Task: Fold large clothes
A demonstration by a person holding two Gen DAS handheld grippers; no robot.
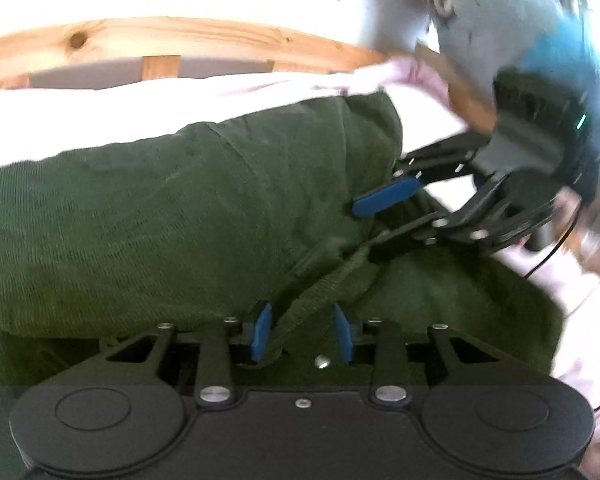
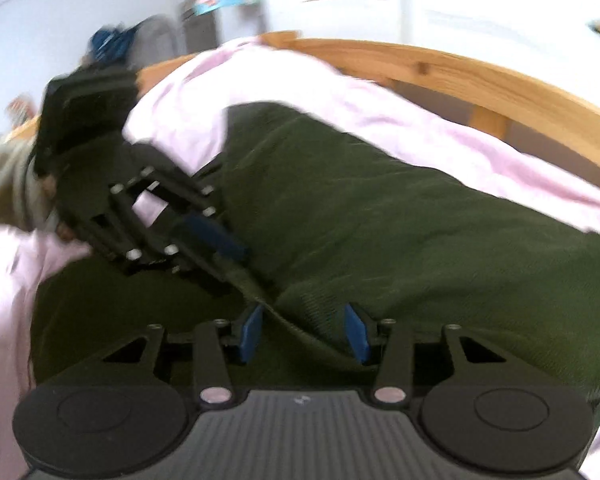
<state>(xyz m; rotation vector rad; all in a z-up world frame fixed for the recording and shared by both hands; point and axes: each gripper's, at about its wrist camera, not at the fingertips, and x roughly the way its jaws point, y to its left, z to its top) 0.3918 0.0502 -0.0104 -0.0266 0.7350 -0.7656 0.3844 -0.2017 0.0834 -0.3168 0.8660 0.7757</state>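
With both my left gripper [image 1: 300, 330] and right gripper [image 2: 305, 332] jaws apart around its strap, the green garment [image 1: 180, 200] on the bed [image 2: 480, 80] could unfold if snagged.

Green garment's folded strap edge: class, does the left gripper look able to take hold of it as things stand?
Probably yes. The left gripper already has the strap edge of the green garment running between its parted blue pads, nothing blocking; the right gripper straddles it too, close by.

One dark green garment [image 1: 180, 208], two claws, one pink sheet [image 2: 340, 92], seemingly one wooden bedframe [image 1: 180, 38].
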